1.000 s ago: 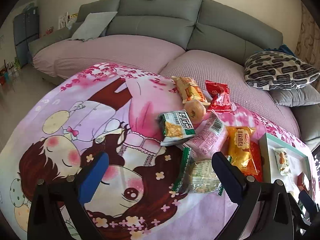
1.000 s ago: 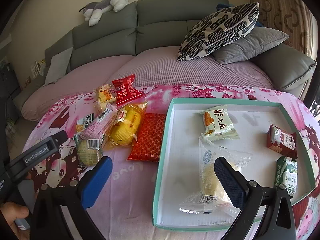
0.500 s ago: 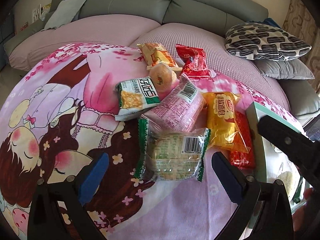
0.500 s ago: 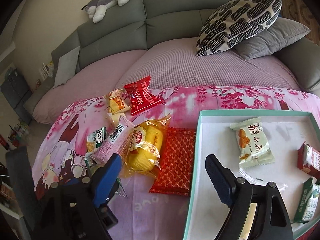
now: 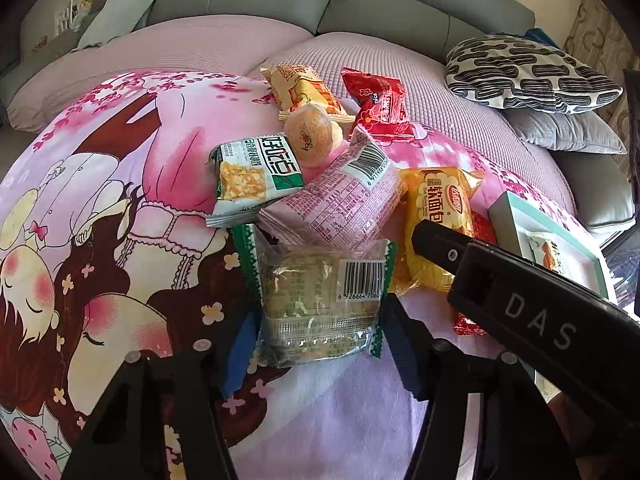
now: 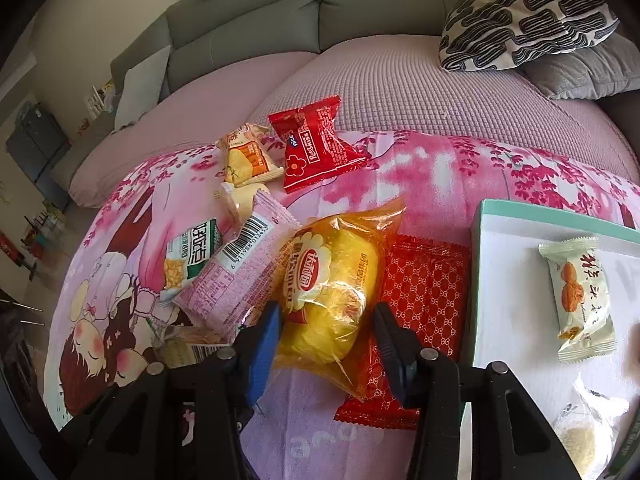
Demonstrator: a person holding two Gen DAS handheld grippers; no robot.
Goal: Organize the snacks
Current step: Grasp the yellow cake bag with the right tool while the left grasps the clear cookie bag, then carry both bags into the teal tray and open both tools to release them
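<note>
A pile of snack packets lies on the pink cartoon blanket (image 5: 100, 208). My left gripper (image 5: 316, 340) has its fingers on both sides of a clear green-edged cake packet (image 5: 316, 292), touching it. My right gripper (image 6: 326, 344) has its fingers on both sides of a yellow bread packet (image 6: 332, 292), which also shows in the left wrist view (image 5: 436, 220). A pink packet (image 6: 236, 276), a green-white packet (image 5: 256, 176) and a red packet (image 6: 316, 148) lie further back. The teal-rimmed white tray (image 6: 496, 216) at the right holds a pale packet (image 6: 576, 296).
A flat red patterned packet (image 6: 420, 300) lies under the yellow one, next to the tray. A grey sofa (image 6: 360, 12) with a patterned cushion (image 6: 524, 16) stands behind. The right gripper's body (image 5: 520, 296) crosses the left wrist view at the right.
Both grippers have moved forward and down into the pile and narrowed. The left one now straddles the clear cake packet, the right one the yellow bread packet.
</note>
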